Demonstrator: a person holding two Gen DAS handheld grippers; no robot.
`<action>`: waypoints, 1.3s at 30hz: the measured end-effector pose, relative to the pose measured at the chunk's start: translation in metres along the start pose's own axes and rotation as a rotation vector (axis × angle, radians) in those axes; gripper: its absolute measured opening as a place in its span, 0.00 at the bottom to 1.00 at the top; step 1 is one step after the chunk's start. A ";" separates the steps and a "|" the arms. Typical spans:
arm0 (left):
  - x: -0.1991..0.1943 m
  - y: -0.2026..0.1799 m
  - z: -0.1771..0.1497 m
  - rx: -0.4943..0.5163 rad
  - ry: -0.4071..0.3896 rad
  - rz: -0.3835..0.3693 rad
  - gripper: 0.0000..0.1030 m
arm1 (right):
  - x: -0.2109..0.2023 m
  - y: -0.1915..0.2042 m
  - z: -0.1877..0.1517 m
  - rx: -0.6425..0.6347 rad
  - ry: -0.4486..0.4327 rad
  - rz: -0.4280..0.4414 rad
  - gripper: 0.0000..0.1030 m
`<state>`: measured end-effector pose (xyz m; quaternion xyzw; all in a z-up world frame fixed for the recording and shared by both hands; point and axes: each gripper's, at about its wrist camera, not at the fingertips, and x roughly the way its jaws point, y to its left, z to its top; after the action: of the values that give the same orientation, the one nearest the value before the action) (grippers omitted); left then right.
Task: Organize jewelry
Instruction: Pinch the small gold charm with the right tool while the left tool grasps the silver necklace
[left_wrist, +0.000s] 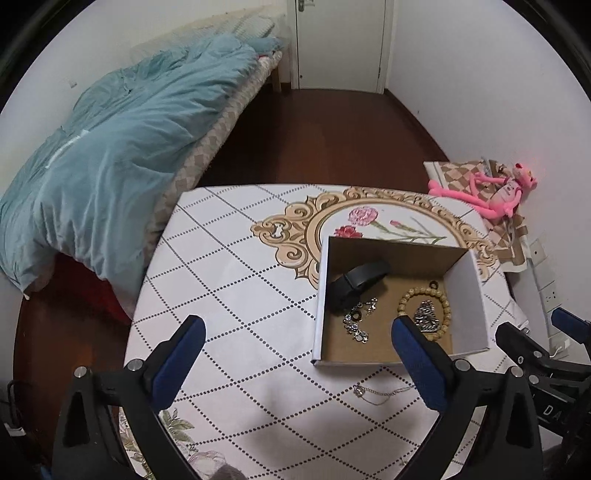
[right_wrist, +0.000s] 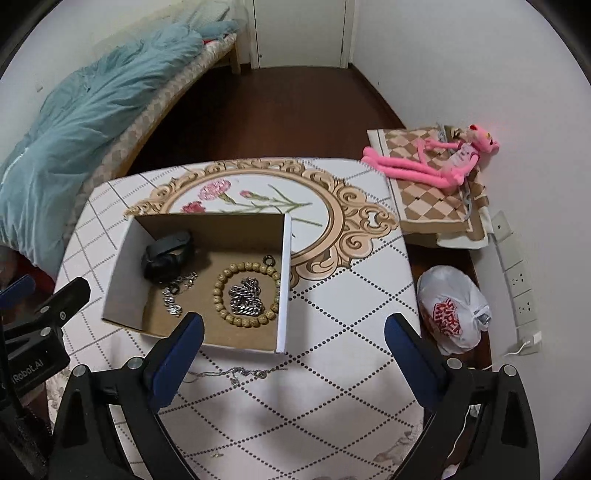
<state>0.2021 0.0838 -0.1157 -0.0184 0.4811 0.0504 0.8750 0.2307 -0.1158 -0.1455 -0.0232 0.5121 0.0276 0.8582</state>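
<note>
An open cardboard box (left_wrist: 468, 295) (right_wrist: 122, 273) stands on the patterned table. Inside lie a black band (left_wrist: 356, 282) (right_wrist: 166, 254), a wooden bead bracelet (left_wrist: 406, 297) (right_wrist: 221, 280), a heavy silver chain (left_wrist: 426, 317) (right_wrist: 246, 297) within the beads, and a sparkly silver piece (left_wrist: 356, 321) (right_wrist: 177, 291). A thin silver chain (left_wrist: 376, 392) (right_wrist: 236, 373) lies on the cloth just outside the box's near edge. My left gripper (left_wrist: 297, 334) hangs open over the table, left of the box. My right gripper (right_wrist: 293, 332) is open too, above the box's near right corner. Neither holds anything.
The table (left_wrist: 236, 280) (right_wrist: 351, 332) has rounded edges. A bed with a teal quilt (left_wrist: 110, 155) stands to the left. A pink plush toy (right_wrist: 436, 158) lies on a checked cushion at the right. A white plastic bag (right_wrist: 450, 310) sits on the floor beside wall sockets.
</note>
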 end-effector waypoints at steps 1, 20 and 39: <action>-0.005 0.000 0.000 0.000 -0.007 -0.004 1.00 | -0.006 0.001 0.000 0.003 -0.011 0.002 0.96; 0.040 0.025 -0.123 0.018 0.216 0.103 1.00 | 0.022 0.031 -0.127 0.007 0.104 0.070 0.96; 0.054 0.041 -0.155 0.002 0.250 0.129 1.00 | 0.033 0.070 -0.168 -0.088 0.005 0.039 0.09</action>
<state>0.0963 0.1156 -0.2438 0.0075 0.5864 0.1033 0.8033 0.0939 -0.0567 -0.2552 -0.0511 0.5130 0.0665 0.8543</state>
